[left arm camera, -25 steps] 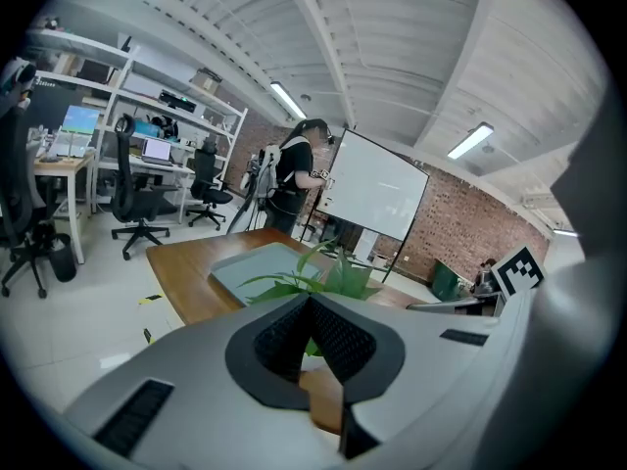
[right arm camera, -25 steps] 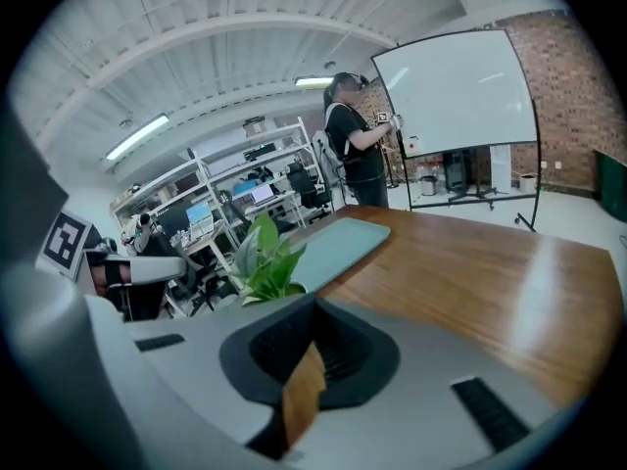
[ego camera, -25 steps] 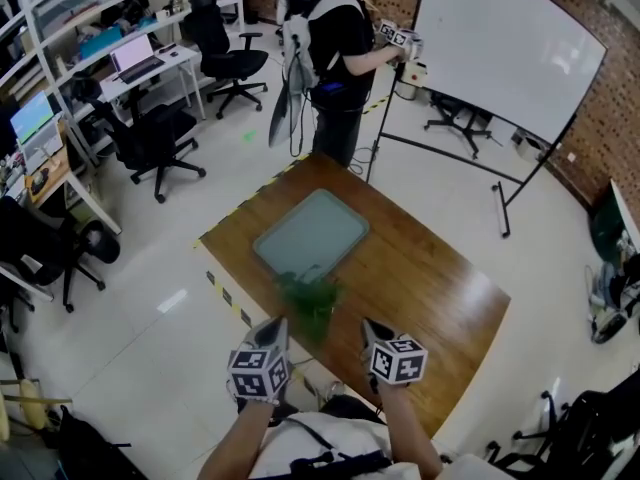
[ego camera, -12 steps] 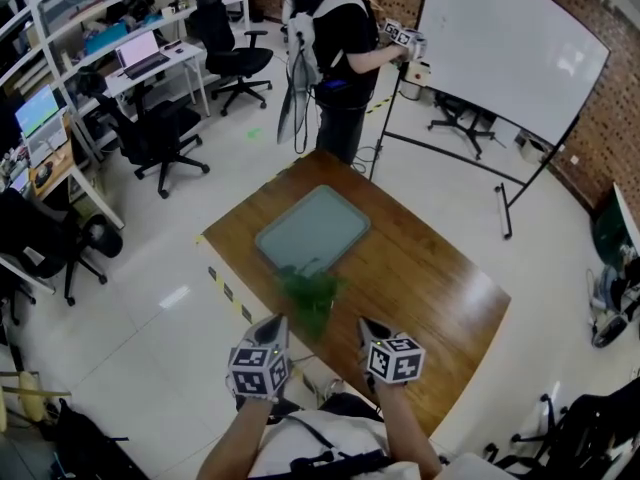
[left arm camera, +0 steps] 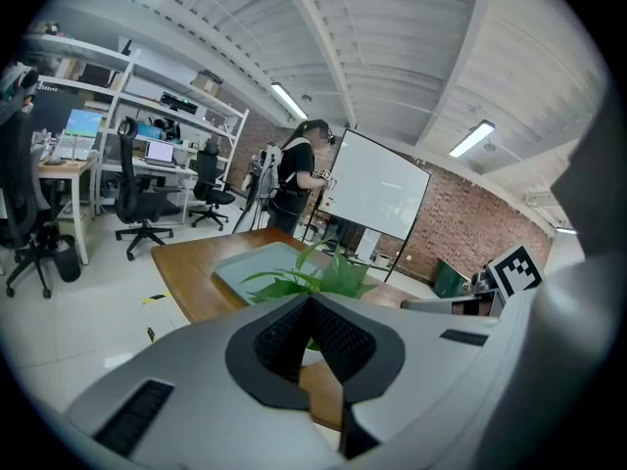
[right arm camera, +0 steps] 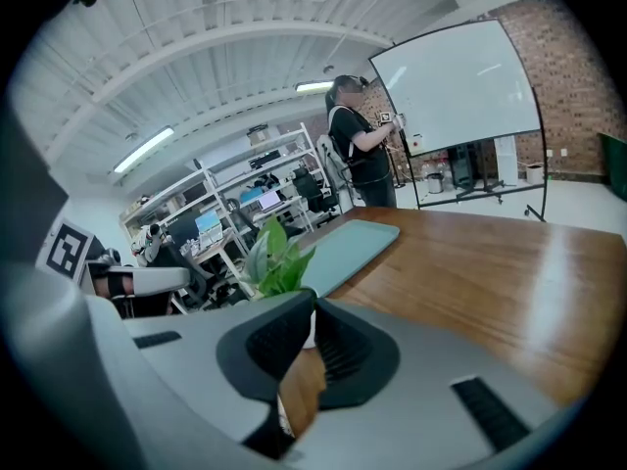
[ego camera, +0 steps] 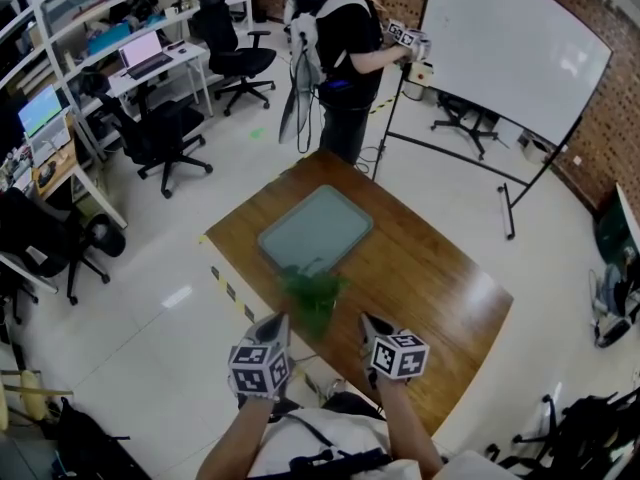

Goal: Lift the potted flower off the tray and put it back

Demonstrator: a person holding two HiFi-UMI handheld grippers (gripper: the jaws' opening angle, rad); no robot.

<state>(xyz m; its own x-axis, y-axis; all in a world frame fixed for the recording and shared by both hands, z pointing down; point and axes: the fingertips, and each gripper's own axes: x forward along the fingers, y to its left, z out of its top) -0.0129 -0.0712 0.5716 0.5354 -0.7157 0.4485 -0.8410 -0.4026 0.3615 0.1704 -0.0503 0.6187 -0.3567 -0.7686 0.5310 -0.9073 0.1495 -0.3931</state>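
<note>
Well, the potted flower (ego camera: 312, 303) stands dead ahead between the shut left gripper (ego camera: 278, 323) and the just-opening right gripper (ego camera: 368, 325), both empty.

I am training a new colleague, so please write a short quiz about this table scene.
1. True or false: a book lies on the pale green rectangular tray.
2. Seen from the head view, the leafy green potted plant stands: A) at the tray's near end; B) at its far end; C) on the floor.
3. Fill in: the brown rectangular table is made of ____.
Key: 1 false; 2 A; 3 wood.
</note>
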